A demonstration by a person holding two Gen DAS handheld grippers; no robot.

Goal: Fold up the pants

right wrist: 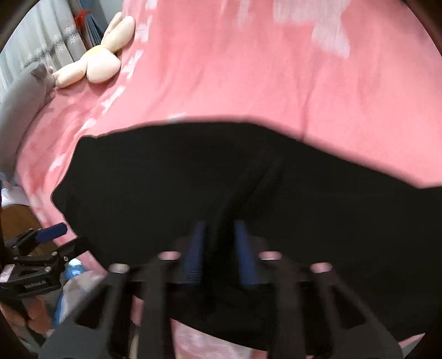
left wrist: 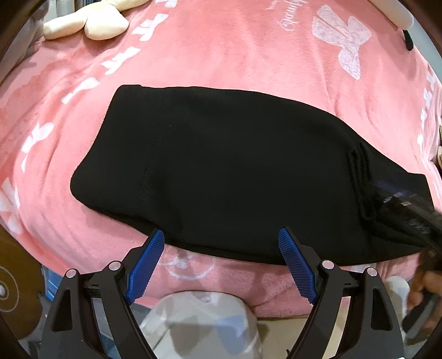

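Note:
The black pants (left wrist: pixel 221 171) lie folded flat on the pink blanket (left wrist: pixel 221 49); they also show in the right wrist view (right wrist: pixel 165 176). My left gripper (left wrist: pixel 221 237) is open and empty, with its blue fingertips at the pants' near edge. My right gripper (right wrist: pixel 219 229) has its blue pads close together on a raised ridge of the black cloth; the frame is blurred. It also shows at the right of the left wrist view (left wrist: pixel 397 204), over the pants' right end.
A cream plush toy (left wrist: pixel 85 22) lies at the blanket's far left, also in the right wrist view (right wrist: pixel 94 60). A grey pillow (right wrist: pixel 22 96) is beside it. The bed's near edge (left wrist: pixel 210 281) is just below the pants.

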